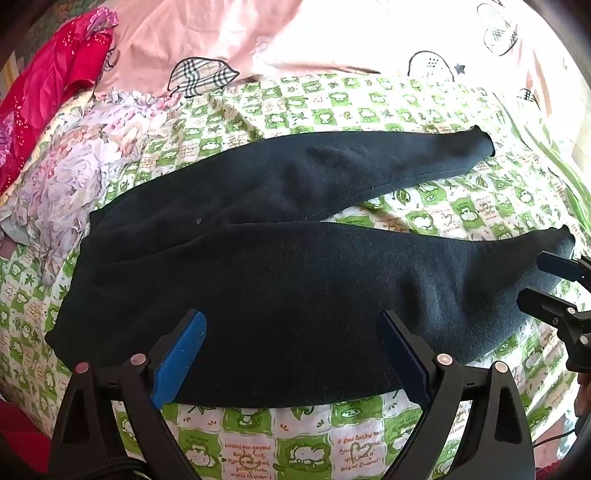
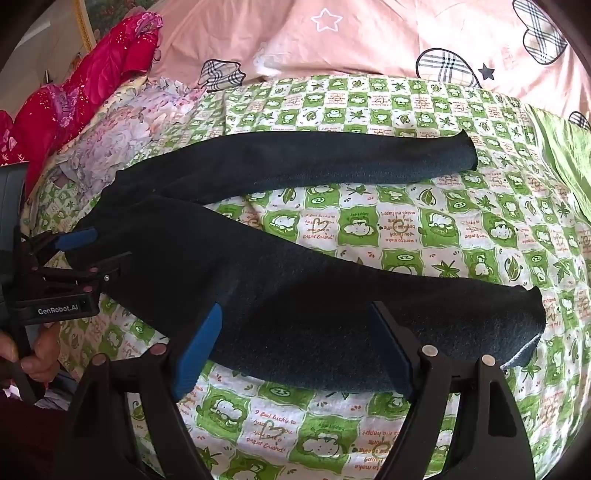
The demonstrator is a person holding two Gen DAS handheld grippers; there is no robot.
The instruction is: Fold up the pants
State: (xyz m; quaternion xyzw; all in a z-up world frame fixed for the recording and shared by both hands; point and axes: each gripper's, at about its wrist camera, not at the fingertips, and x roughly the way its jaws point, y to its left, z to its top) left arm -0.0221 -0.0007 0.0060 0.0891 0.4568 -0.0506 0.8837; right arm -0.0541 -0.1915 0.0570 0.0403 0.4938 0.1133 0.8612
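Observation:
Dark navy pants [image 1: 280, 258] lie flat on a green checked bedsheet [image 1: 454, 210], waist at the left and both legs spread toward the right. My left gripper [image 1: 291, 314] stands open over the near side of the seat and thigh, its blue pads wide apart with fabric below them. In the right wrist view the near leg [image 2: 258, 266] runs under my right gripper [image 2: 295, 306], which is open near the cuff end. The left gripper [image 2: 107, 245] shows at the left over the waist. The right gripper [image 1: 532, 277] appears at the right edge of the left wrist view.
A pink quilt [image 1: 221, 33] with plaid prints is bunched along the far side of the bed. Red patterned fabric [image 1: 48, 92] and a floral cloth [image 1: 81, 158] lie at the far left. A green cloth [image 2: 565, 155] lies at the right. A hand [image 2: 37, 354] holds the left gripper's handle.

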